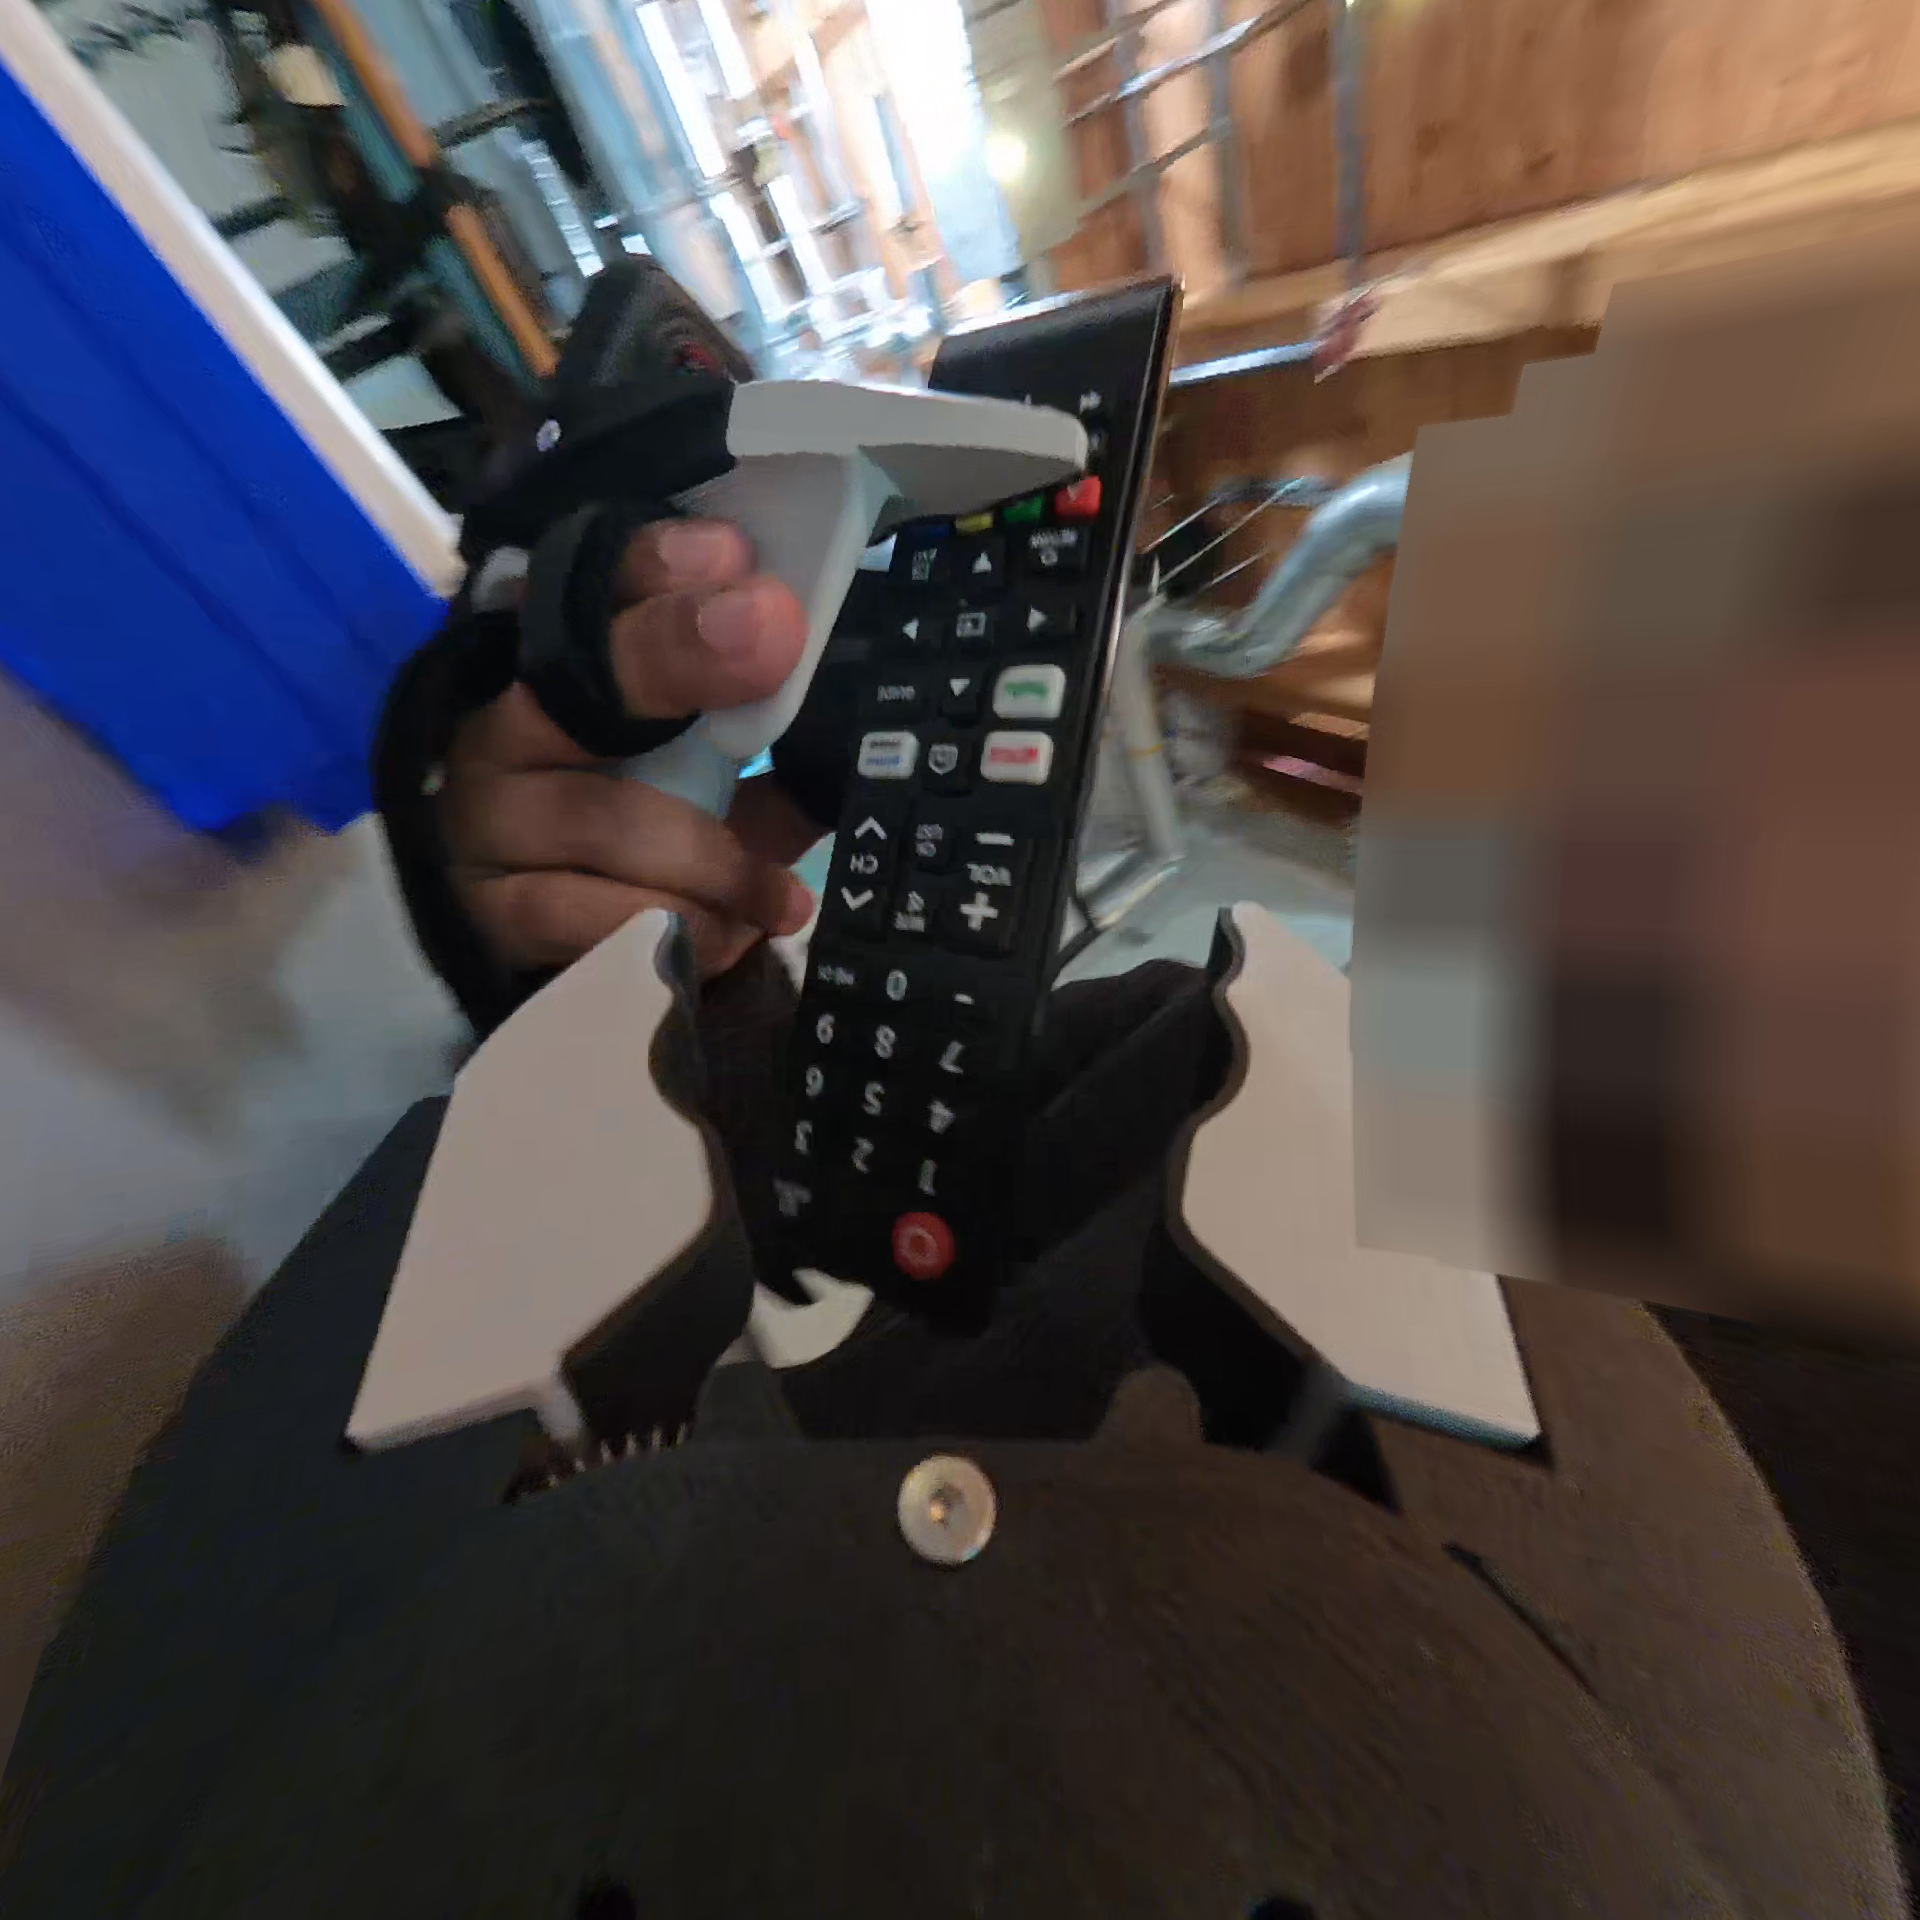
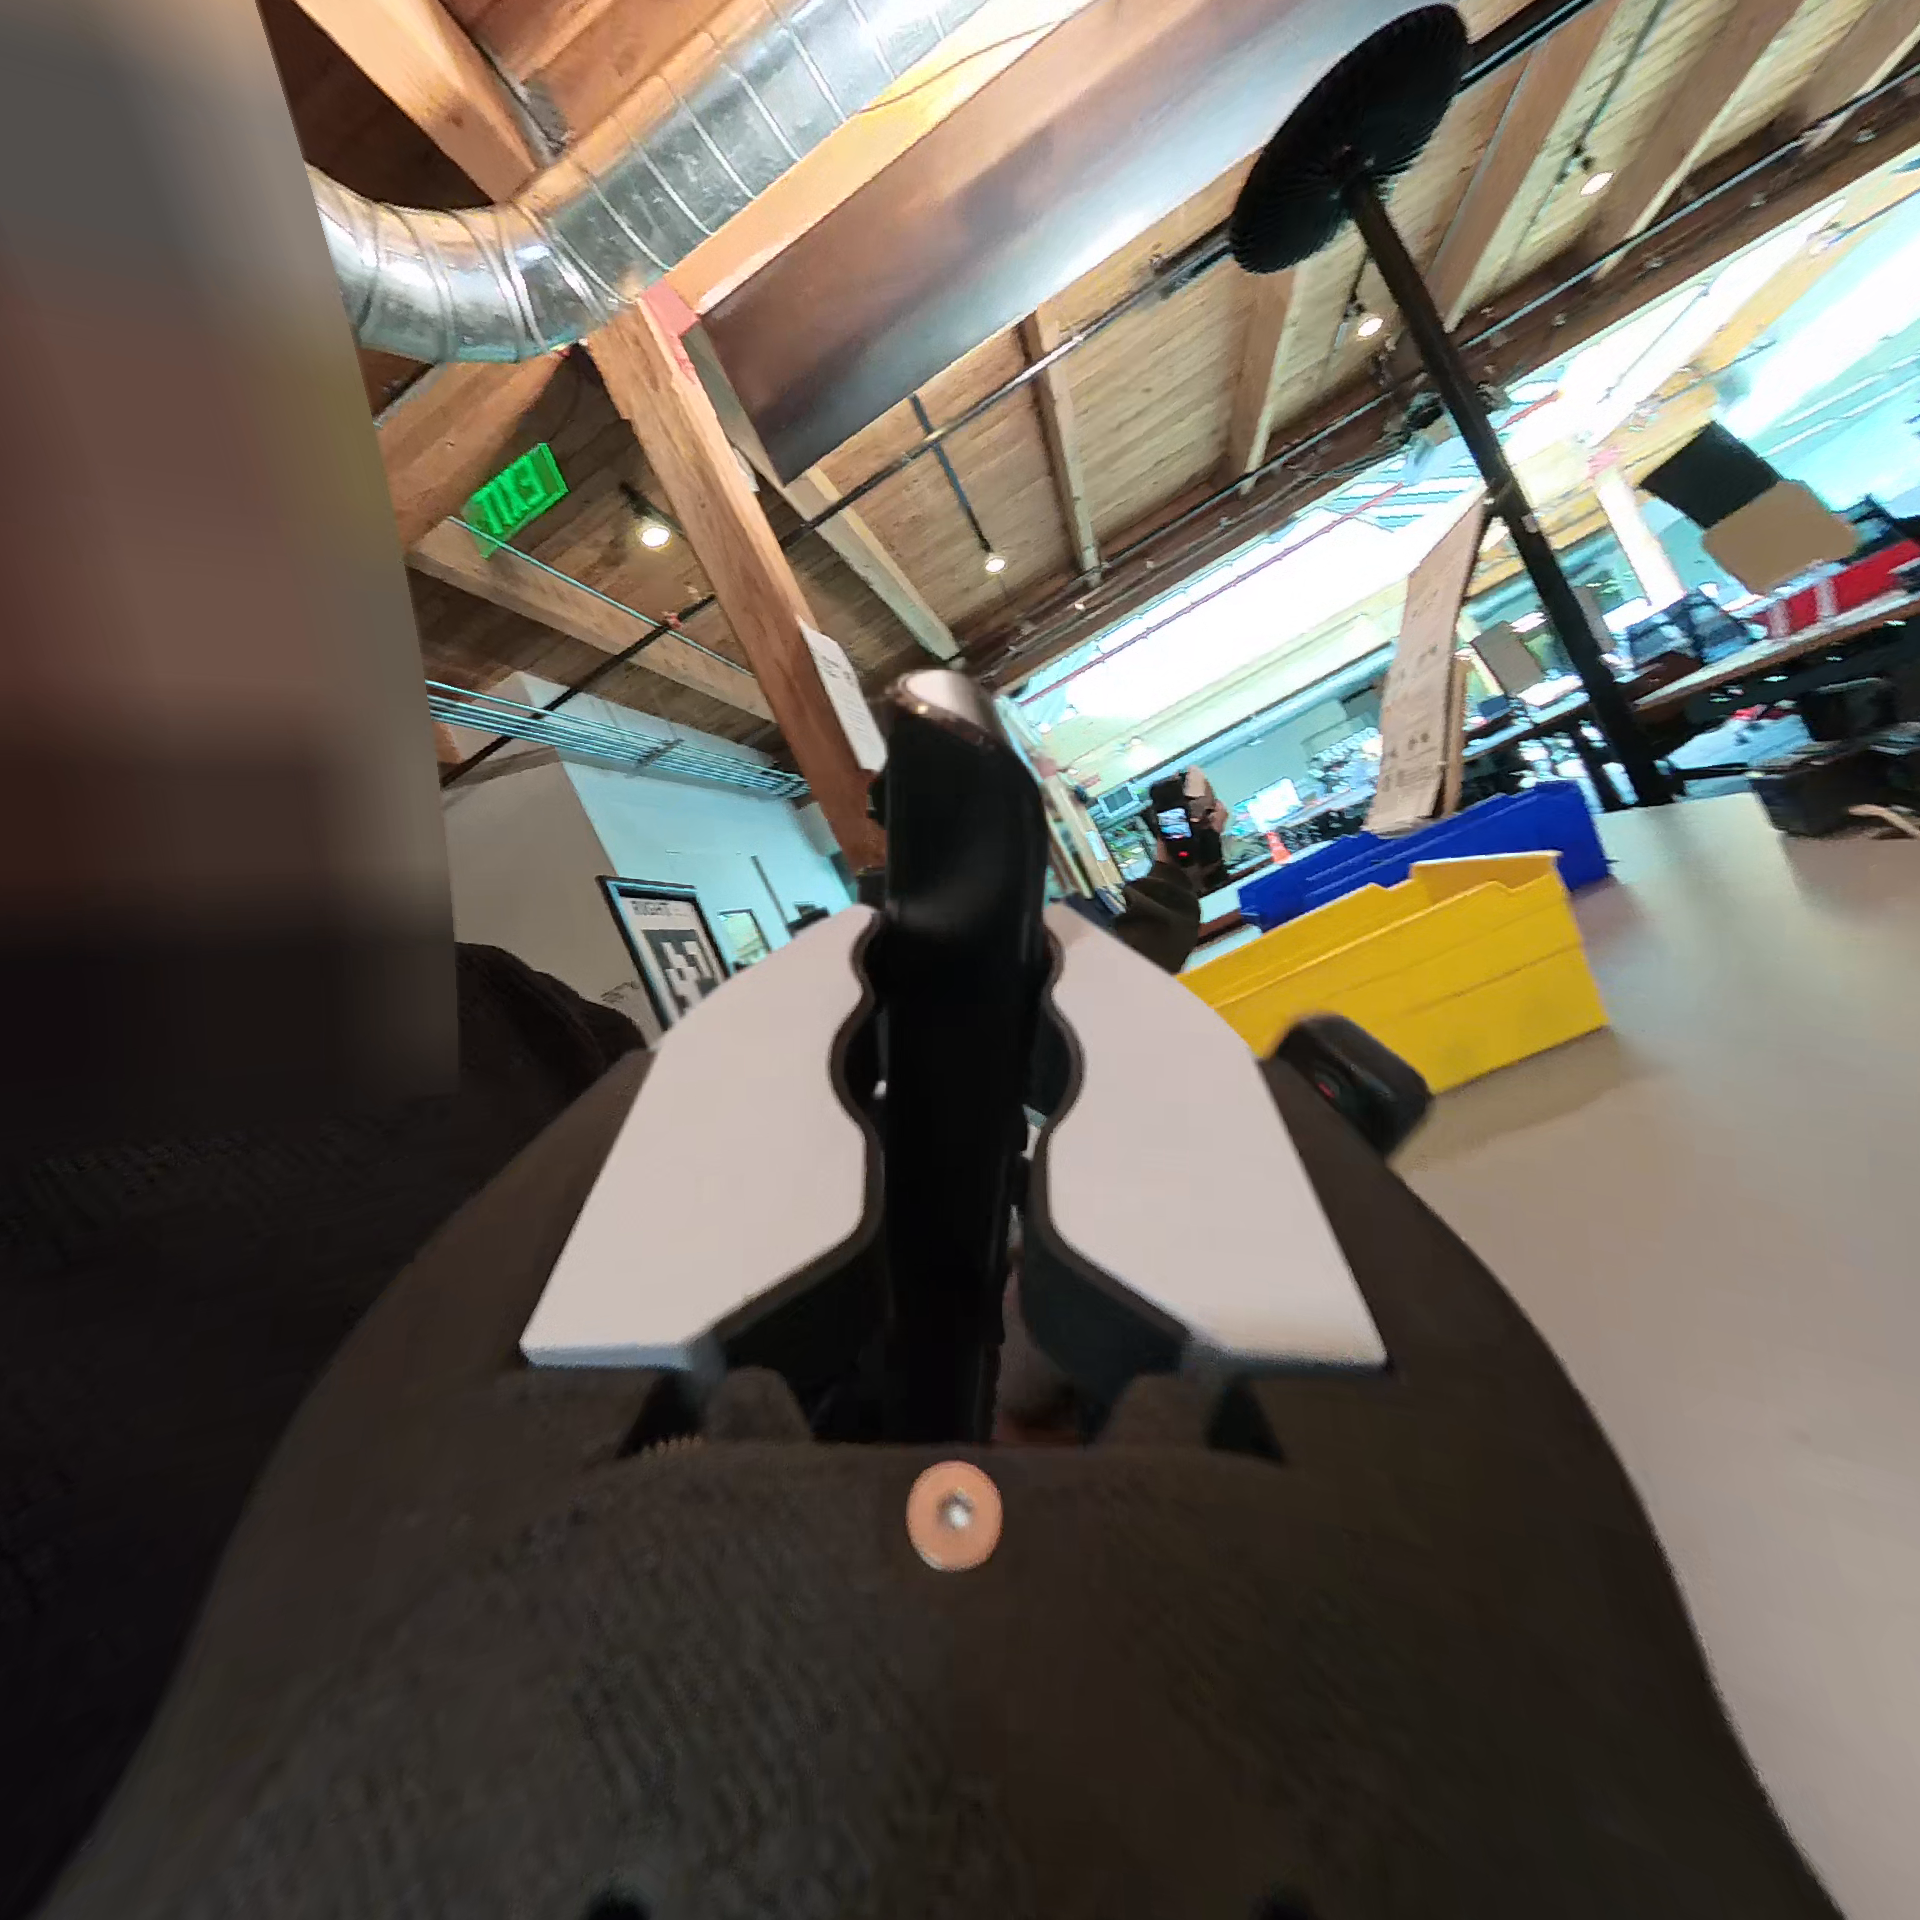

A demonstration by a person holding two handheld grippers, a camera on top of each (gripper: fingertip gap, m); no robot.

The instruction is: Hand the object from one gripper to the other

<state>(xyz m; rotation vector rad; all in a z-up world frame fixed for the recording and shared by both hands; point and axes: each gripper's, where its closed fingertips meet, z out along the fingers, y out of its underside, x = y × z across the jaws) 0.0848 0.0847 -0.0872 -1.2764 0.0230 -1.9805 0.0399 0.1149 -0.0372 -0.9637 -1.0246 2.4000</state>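
A black TV remote (image 1: 935,831) with many buttons stands nearly upright in the air. My right gripper (image 1: 997,447), held by a gloved hand (image 1: 623,727), comes in from the left and clamps the remote's upper part between its white fingers (image 1: 904,431). In the right wrist view the remote (image 2: 951,935) shows edge-on, pinched between the right gripper (image 2: 956,935) fingers. My left gripper (image 1: 951,925) is wide open. The remote's lower end sits between its white fingers (image 1: 582,1143) with a gap on each side.
A white table (image 2: 1714,1195) lies to the right with a yellow bin (image 2: 1455,977) and a blue bin (image 2: 1455,842) on it. Another blue bin (image 1: 156,468) is at the left of the left wrist view. A black pole (image 2: 1475,468) stands farther back.
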